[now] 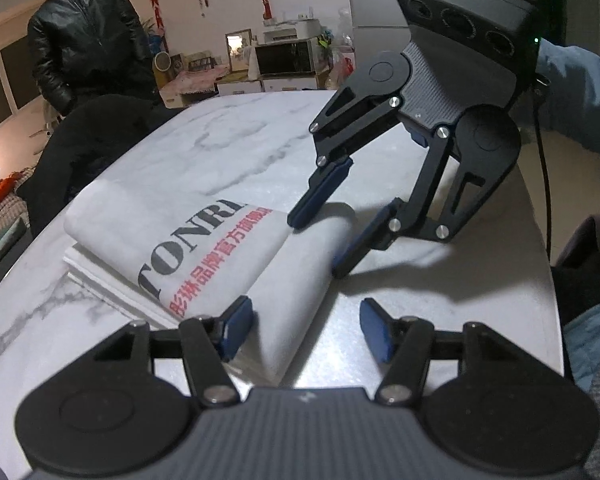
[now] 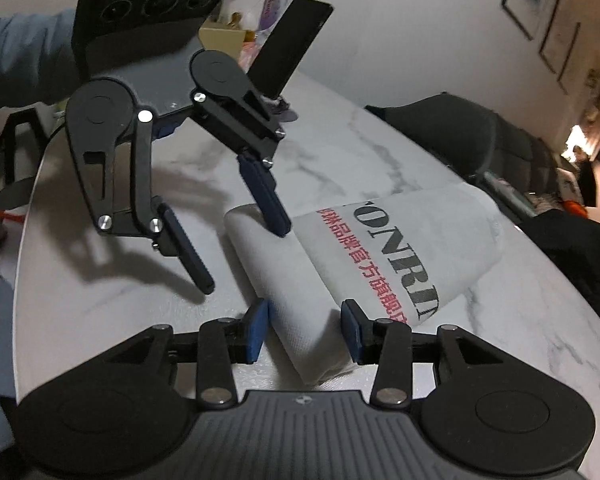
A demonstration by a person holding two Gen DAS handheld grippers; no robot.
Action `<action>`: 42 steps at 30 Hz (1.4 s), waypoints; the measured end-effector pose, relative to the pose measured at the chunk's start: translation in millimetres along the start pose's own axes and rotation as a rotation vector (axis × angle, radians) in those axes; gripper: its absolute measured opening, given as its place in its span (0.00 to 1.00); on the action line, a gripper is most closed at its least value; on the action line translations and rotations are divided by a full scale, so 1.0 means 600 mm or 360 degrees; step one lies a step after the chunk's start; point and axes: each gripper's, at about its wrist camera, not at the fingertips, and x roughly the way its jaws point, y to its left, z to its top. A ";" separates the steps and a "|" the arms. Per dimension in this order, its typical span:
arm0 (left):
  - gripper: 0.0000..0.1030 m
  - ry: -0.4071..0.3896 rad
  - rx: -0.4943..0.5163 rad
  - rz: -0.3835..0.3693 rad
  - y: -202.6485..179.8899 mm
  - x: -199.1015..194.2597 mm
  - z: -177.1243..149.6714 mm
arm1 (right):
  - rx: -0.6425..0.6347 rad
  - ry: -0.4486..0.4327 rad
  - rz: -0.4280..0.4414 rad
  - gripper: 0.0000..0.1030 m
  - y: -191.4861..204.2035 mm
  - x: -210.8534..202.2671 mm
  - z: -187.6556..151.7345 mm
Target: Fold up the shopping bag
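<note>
The white fabric shopping bag [image 1: 204, 240] lies folded into a thick bundle on the marble table [image 1: 240, 140], with black letters and red characters on top. Its plain folded end [image 2: 284, 256] points toward both grippers. My left gripper [image 1: 306, 328] is open and low, straddling that end, its left pad against the cloth. My right gripper [image 1: 320, 244] faces it from the other side, also open. One of its fingertips rests on the cloth and the other is beside the bag's edge. In the right wrist view, the right gripper [image 2: 304, 332] brackets the fold, and the left gripper [image 2: 243, 257] stands open opposite.
A person in a black jacket [image 1: 84, 40] stands beyond the table's far left edge, behind a dark chair [image 1: 96, 140]. A phone on a stand [image 2: 292, 44] is at the table's far end. A dark sofa [image 2: 452, 132] is to the right. Blue sleeves [image 1: 572, 92] hold the grippers.
</note>
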 end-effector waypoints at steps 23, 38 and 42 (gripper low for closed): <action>0.37 -0.0217 -0.0659 -0.0202 0.119 0.015 -0.042 | 0.0309 -0.0196 0.0185 0.40 -0.060 -0.001 -0.029; 0.38 -0.0372 -0.1158 -0.0277 0.180 0.036 -0.091 | 0.0985 -0.0236 0.0343 0.36 -0.130 0.007 -0.061; 0.38 -0.0416 -0.1258 -0.0246 0.177 0.041 -0.099 | 0.1119 -0.0252 0.0353 0.35 -0.136 0.008 -0.068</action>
